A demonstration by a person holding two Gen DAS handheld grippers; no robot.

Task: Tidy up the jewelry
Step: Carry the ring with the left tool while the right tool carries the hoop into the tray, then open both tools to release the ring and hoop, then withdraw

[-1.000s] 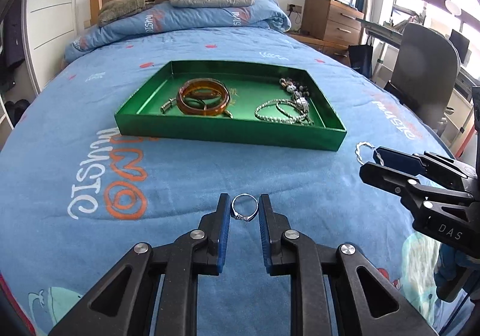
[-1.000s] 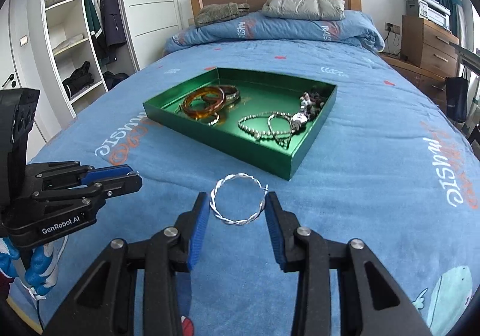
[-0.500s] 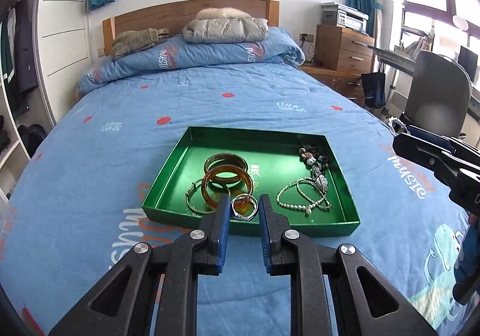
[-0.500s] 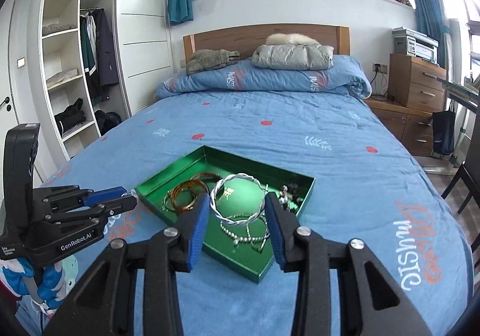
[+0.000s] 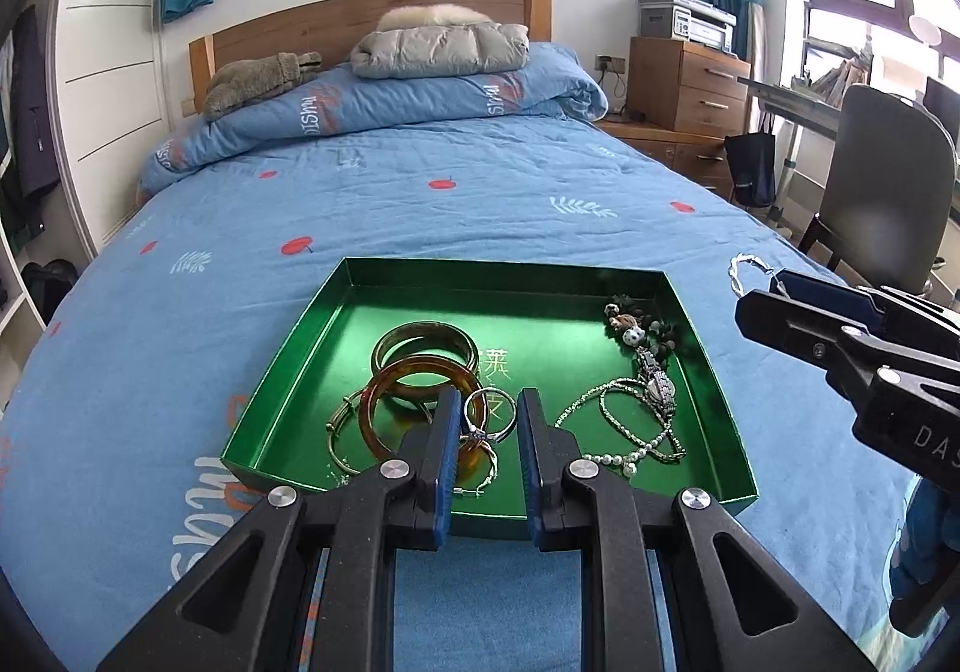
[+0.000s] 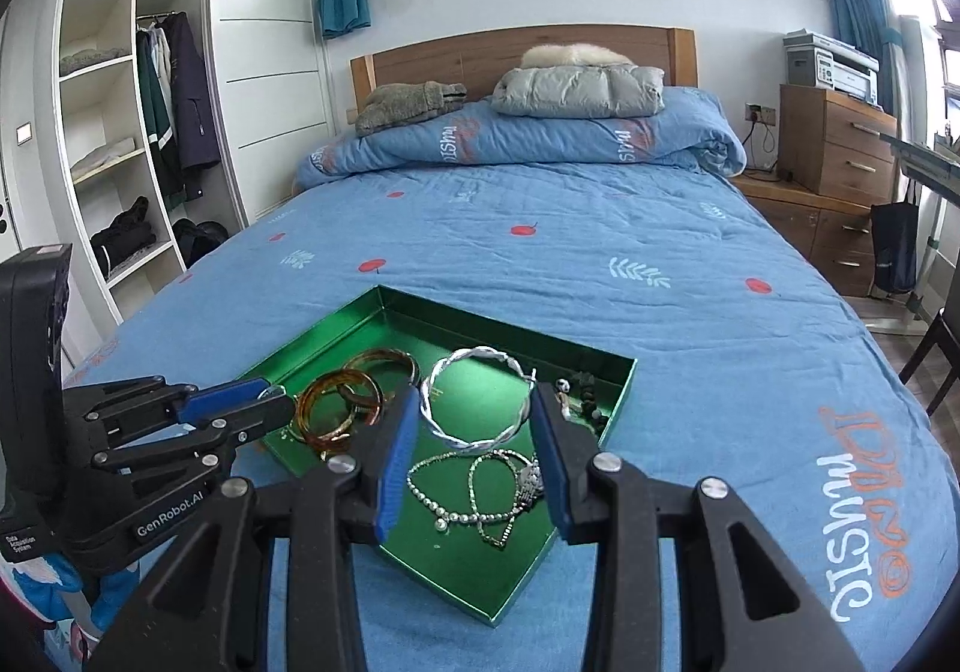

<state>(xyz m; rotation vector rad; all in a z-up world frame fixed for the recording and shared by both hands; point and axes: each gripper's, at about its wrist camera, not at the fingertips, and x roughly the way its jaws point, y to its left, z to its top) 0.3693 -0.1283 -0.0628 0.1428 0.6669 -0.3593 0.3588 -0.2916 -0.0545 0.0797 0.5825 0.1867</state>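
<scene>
A green tray (image 5: 282,366) (image 6: 510,582) lies on the blue bed and holds amber bangles (image 5: 414,372) (image 6: 336,408), a pearl necklace (image 5: 630,432) (image 6: 468,504) and a bead string (image 5: 636,330). My left gripper (image 5: 489,420) is shut on a small silver ring (image 5: 493,420) and holds it above the tray's near edge. My right gripper (image 6: 474,420) is shut on a twisted silver bangle (image 6: 474,402) above the tray's near side. The right gripper also shows in the left wrist view (image 5: 774,294), the left gripper in the right wrist view (image 6: 252,402).
The bed (image 6: 600,228) carries a folded duvet and pillows (image 6: 570,90) at the headboard. A wardrobe with open shelves (image 6: 114,144) stands left. A wooden dresser (image 5: 690,84), a desk and a grey chair (image 5: 882,192) stand right.
Both grippers have risen from the bedspread and moved forward over the tray, each still holding its piece. The ring and the silver bangle have left the bed surface.
</scene>
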